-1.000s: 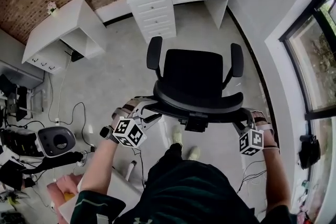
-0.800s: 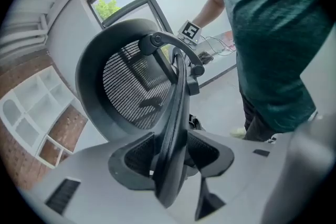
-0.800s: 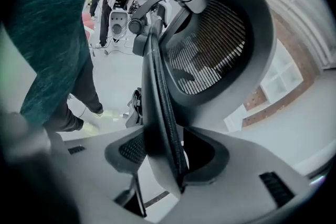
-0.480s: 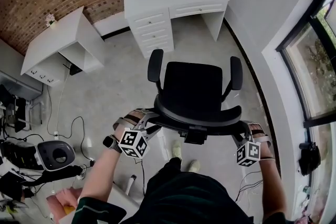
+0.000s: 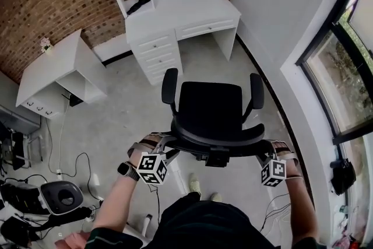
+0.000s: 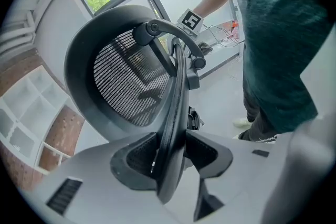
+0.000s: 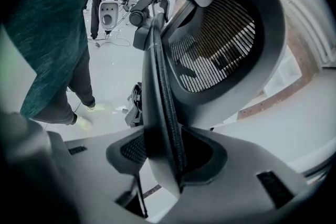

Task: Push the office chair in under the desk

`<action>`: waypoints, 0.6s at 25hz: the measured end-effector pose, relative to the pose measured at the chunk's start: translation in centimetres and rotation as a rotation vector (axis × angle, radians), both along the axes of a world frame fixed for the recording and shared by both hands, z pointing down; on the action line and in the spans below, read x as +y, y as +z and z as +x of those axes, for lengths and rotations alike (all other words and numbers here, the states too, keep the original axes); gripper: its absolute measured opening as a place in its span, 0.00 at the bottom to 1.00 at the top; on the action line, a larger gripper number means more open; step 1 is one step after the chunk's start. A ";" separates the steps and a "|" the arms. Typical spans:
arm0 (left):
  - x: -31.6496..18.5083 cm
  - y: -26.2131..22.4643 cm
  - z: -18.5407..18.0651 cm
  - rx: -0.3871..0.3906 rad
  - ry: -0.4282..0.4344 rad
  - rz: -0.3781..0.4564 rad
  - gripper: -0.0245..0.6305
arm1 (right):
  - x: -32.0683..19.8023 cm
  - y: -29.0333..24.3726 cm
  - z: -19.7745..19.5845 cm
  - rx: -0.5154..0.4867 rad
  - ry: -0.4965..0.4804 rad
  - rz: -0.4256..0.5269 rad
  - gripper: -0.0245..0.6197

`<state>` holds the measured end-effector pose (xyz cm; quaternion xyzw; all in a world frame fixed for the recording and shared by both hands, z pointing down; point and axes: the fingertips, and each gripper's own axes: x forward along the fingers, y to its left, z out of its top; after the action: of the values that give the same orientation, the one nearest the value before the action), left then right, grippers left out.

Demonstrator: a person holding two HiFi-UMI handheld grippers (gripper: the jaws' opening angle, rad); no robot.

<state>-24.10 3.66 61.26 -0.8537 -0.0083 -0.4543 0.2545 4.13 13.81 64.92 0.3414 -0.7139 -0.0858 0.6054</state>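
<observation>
l gripper & r gripper jaws closing, pinching backrest rim of office chair at l/r ends; chair faces desk, well apart.

chair nearer desk; left tool, right tool closing on it

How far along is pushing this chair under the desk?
Done: only the set-up, with the person standing behind the chair. In hand: the left claw and right claw are closing on the rim of its back, which sits between each pair of jaws. Left: the whole push; the chair stands out on the floor, apart from the desk.
</observation>
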 end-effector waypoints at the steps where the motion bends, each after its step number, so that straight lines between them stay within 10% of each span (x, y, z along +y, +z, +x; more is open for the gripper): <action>1: -0.5 0.0 0.3 0.004 0.003 0.002 0.31 | -0.4 0.0 0.4 0.005 0.006 -0.003 0.29; 15: -6.0 -0.2 5.1 0.010 -0.008 0.004 0.32 | -7.1 0.5 5.7 0.059 0.040 -0.013 0.29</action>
<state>-19.02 -2.29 61.08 -0.8554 -0.0031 -0.4512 0.2543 9.85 6.74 65.40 0.3489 -0.6893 -0.0791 0.6299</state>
